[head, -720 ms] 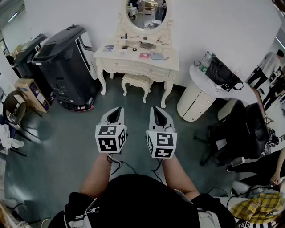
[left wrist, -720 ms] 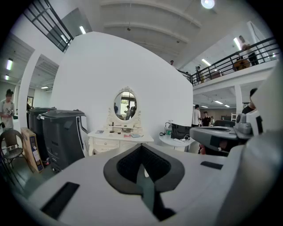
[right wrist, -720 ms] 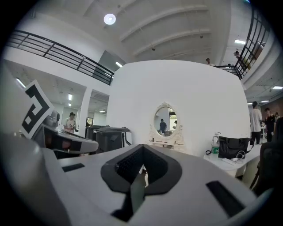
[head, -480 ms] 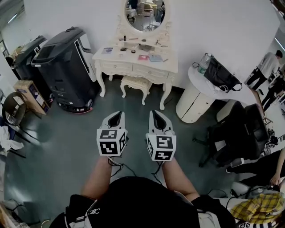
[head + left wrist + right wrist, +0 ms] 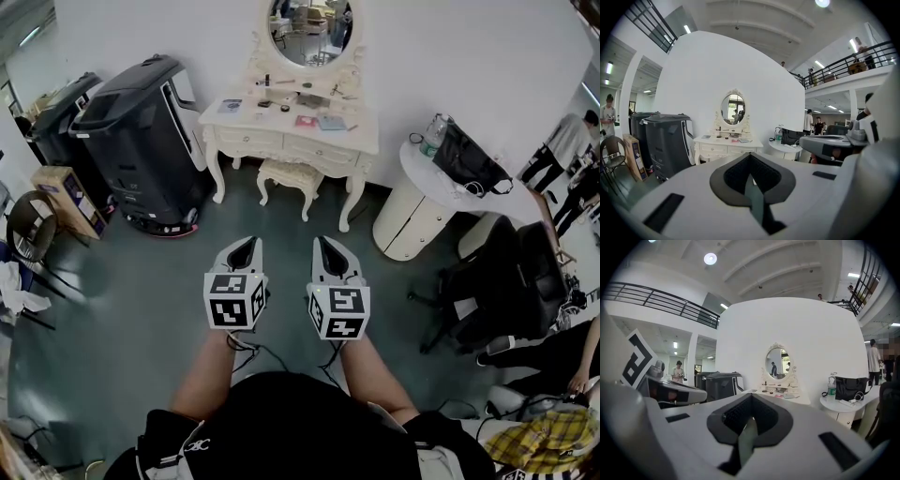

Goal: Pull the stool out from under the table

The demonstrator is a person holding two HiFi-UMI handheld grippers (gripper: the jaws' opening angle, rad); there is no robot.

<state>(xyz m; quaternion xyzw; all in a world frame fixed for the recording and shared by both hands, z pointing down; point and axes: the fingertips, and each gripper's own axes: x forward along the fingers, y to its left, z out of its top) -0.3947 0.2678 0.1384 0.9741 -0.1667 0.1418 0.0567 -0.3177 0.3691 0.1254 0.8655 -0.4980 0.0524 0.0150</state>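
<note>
The left gripper (image 5: 245, 249) and right gripper (image 5: 330, 251) are hovering closed and empty, well apart from the stool (image 5: 289, 172) sitting under the table (image 5: 281, 142).

Bare floor (image 5: 281, 220) lies open from left claw (image 5: 244, 247) and right claw (image 5: 328, 249) to the stool (image 5: 290, 173). Stool sits between the bench (image 5: 281, 142) legs, front side free. Tall black unit (image 5: 141, 131) stands just left of bench; round white counter (image 5: 408, 220) and black chair (image 5: 506, 281) to the right.

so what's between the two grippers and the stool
Only bare floor. In the head view, nothing lies between the left gripper, the right gripper and the stool under the dressing table.
</note>
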